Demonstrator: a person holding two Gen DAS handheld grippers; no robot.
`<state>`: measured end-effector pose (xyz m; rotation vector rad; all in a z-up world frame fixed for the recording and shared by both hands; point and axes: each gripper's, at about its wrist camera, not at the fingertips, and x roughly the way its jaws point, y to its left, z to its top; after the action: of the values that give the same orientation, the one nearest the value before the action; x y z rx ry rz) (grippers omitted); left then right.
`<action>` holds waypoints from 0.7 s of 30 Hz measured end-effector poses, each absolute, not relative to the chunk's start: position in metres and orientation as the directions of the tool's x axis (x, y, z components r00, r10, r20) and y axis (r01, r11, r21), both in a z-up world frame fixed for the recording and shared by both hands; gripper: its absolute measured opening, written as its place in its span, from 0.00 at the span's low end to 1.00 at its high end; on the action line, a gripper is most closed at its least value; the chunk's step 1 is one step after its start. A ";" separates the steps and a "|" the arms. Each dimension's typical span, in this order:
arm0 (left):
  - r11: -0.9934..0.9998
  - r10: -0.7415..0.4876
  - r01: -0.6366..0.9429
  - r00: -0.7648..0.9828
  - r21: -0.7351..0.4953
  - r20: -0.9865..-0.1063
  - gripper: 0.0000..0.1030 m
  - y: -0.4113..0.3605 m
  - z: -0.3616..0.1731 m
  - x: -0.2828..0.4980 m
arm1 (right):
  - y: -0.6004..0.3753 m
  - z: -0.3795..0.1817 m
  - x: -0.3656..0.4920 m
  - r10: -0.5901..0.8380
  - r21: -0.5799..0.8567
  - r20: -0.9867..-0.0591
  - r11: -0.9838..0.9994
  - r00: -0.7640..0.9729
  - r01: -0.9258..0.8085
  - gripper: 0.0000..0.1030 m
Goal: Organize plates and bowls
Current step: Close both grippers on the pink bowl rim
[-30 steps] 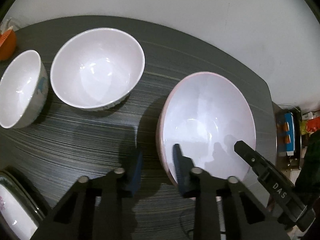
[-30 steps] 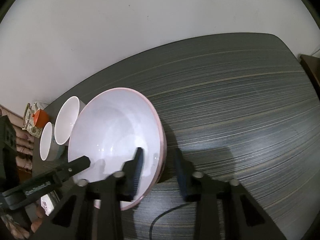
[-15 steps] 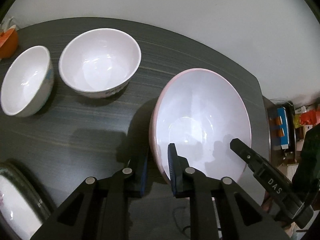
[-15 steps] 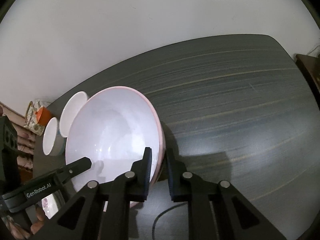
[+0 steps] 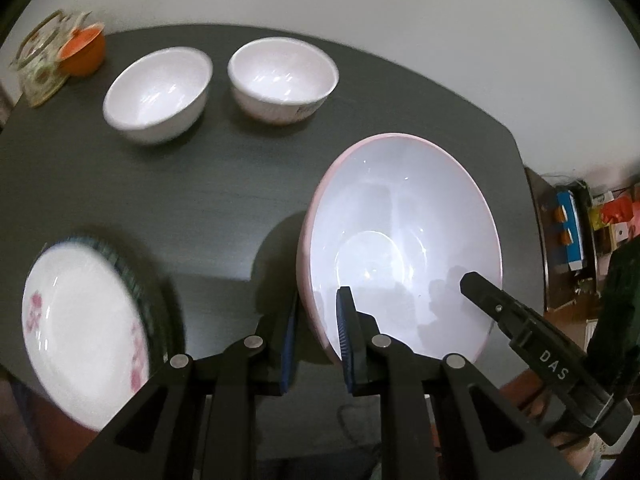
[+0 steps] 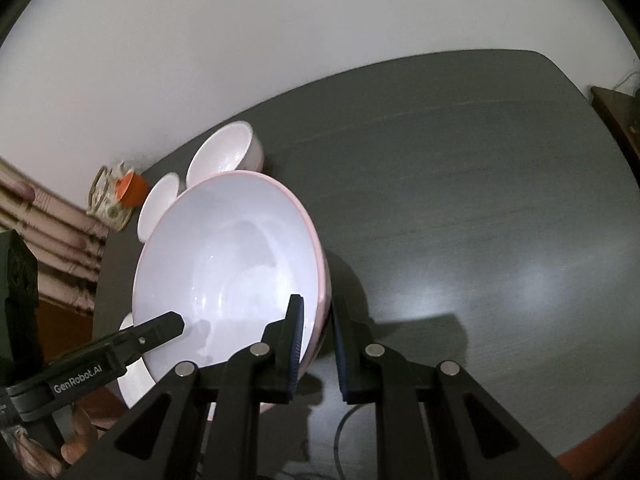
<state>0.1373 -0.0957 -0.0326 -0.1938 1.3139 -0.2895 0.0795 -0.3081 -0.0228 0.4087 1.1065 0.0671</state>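
Note:
A large pink-rimmed bowl (image 5: 404, 216) with a white inside is held above the dark table, tilted. My left gripper (image 5: 316, 332) is shut on its near-left rim, one finger inside and one outside. My right gripper (image 6: 316, 336) is shut on its right rim in the same way; the bowl also shows in the right wrist view (image 6: 228, 264). Two smaller white bowls (image 5: 158, 94) (image 5: 284, 78) stand side by side at the back of the table. A white plate with pink flowers (image 5: 80, 320) lies on a green-rimmed plate at the front left.
An orange cup (image 5: 82, 50) and a patterned holder (image 5: 40, 68) stand at the table's back left corner. The dark table (image 6: 480, 200) stretches right of the big bowl. Shelves with clutter (image 5: 576, 216) stand beyond the table's right edge.
Both grippers closed on the big bowl's rim and lifted it off the table. The views pulled up and back, so the small bowls look farther and the flowered plate came into view.

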 end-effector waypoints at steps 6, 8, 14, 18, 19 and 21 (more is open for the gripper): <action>0.954 -0.299 0.086 0.209 -0.287 -0.931 0.16 -0.076 -0.043 0.104 | -0.281 -0.035 0.051 0.255 0.339 -0.866 0.931 0.429 0.131 0.14; 0.954 -0.300 0.083 0.206 -0.288 -0.932 0.16 -0.069 -0.045 0.098 | -0.278 -0.039 0.045 0.258 0.341 -0.867 0.931 0.426 0.131 0.15; 0.953 -0.303 0.074 0.191 -0.294 -0.934 0.16 -0.060 -0.058 0.086 | -0.269 -0.054 0.028 0.256 0.337 -0.878 0.931 0.405 0.143 0.15; 0.952 -0.305 0.077 0.185 -0.295 -0.934 0.16 -0.053 -0.069 0.075 | -0.265 -0.063 0.022 0.248 0.324 -0.886 0.935 0.392 0.142 0.15; 0.951 -0.309 0.073 0.182 -0.300 -0.934 0.16 -0.052 -0.072 0.073 | -0.263 -0.065 0.023 0.247 0.324 -0.887 0.935 0.391 0.144 0.15; 0.950 -0.312 0.073 0.176 -0.304 -0.934 0.16 -0.052 -0.077 0.070 | -0.262 -0.067 0.022 0.241 0.319 -0.888 0.936 0.392 0.146 0.15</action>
<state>0.0698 -0.0515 -0.0772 -0.2072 1.3693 -0.2750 0.0221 -0.2621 -0.0667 0.3753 1.1740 0.0624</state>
